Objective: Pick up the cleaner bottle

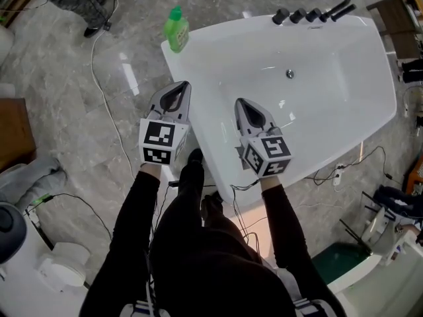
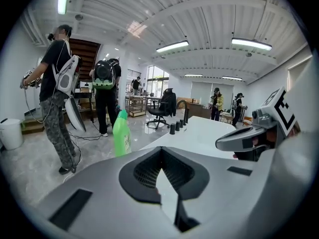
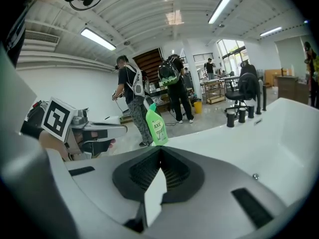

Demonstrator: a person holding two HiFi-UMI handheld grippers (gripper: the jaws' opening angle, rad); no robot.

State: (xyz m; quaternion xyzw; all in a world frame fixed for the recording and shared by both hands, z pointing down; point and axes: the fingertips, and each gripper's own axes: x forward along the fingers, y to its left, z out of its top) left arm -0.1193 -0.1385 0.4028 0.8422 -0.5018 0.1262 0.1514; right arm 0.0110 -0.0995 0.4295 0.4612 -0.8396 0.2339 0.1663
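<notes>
The green cleaner bottle [image 1: 176,29] stands upright on the far left corner of the white bathtub's rim [image 1: 198,51]. My left gripper [image 1: 179,87] hovers over the tub's left edge, short of the bottle, jaws shut and empty. My right gripper [image 1: 242,104] hangs over the tub's near side, jaws together with nothing in them. In the left gripper view the bottle [image 2: 121,133] is ahead and left of the closed jaws [image 2: 162,176], with the right gripper [image 2: 246,137] to the right. In the right gripper view the bottle [image 3: 157,125] stands just beyond the closed jaws [image 3: 159,176].
A black faucet and knobs [image 1: 316,12] sit at the tub's far end, with the drain [image 1: 289,74] in the basin. Cables [image 1: 106,98] trail over the grey floor. People [image 2: 59,88] stand behind the bottle. A white bin [image 1: 26,263] is at the near left.
</notes>
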